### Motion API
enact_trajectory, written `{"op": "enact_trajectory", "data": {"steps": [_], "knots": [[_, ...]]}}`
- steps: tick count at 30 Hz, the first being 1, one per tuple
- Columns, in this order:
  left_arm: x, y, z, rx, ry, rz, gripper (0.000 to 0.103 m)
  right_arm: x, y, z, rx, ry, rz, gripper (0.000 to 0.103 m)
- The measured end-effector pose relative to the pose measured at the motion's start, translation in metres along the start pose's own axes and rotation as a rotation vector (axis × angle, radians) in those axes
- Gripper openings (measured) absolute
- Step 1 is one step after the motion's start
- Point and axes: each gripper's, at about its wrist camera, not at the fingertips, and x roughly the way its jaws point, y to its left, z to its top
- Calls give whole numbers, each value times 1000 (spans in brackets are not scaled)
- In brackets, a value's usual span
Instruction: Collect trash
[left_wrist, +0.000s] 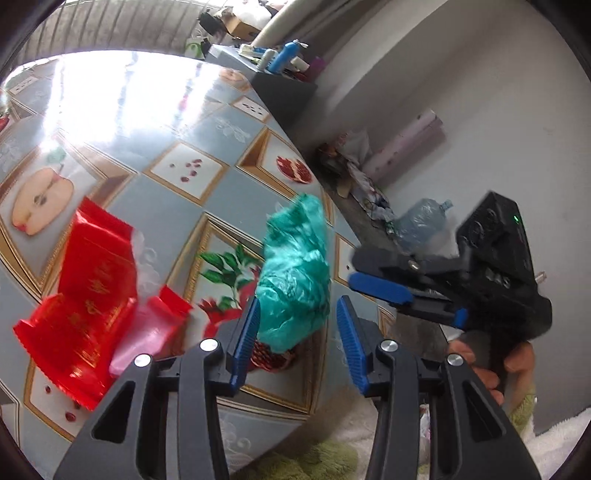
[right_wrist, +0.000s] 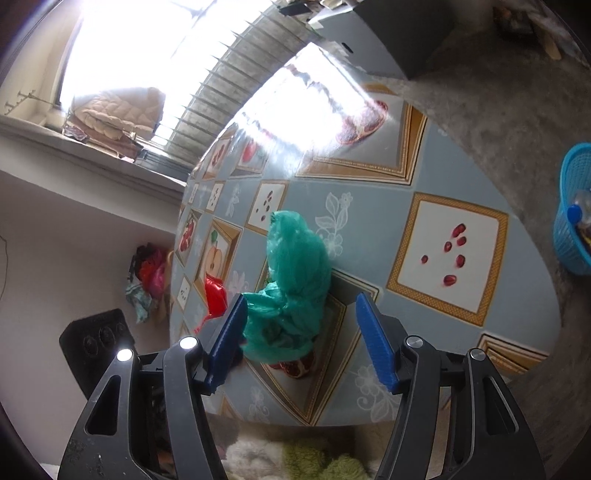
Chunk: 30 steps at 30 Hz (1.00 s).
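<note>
Here both pairs of jaws stand released and empty. The left gripper (left_wrist: 298, 334) has its blue pads spread, and the crumpled green plastic bag (left_wrist: 295, 273) shows in the gap between them, seemingly just ahead of the tips; whether the left pad touches it I cannot tell. The right gripper (right_wrist: 306, 341) is spread the same way, with the same bag (right_wrist: 295, 280) ahead of its fingers and close to the left one. In the left wrist view the right gripper comes in from the side, its fingers parted and near the bag.

Outward from there, the bag lies on the table (left_wrist: 155, 147) with a glossy fruit-print cloth, near the edge closest to the person. A red foil wrapper (left_wrist: 85, 306) lies well to the left of the bag, with a pink piece (left_wrist: 144, 339) beside it. A blue mesh basket (right_wrist: 574, 210) stands off the table to the right, on the floor, already holding some items.

The step in hand looks like the approach to the green bag. The next move likely calls for one gripper to close in around the loose plastic and clench enough folds to lift it, then carry it toward the basket if that serves as the bin. Thin film can slip, so a deep bite would help.
</note>
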Motion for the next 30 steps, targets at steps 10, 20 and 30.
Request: {"op": "enact_trajectory", "data": {"steps": [10,20,30], "knots": [[-61,27,-15,-31,-125,65,42,19,18,10,-49,35,-25,58],[-89,66,-22,-33,-206,335,42,41,48,0,-242,38,-185,50],[-53,79,6,2,-109,376,42,39,50,-3,-313,17,-277,33]]}}
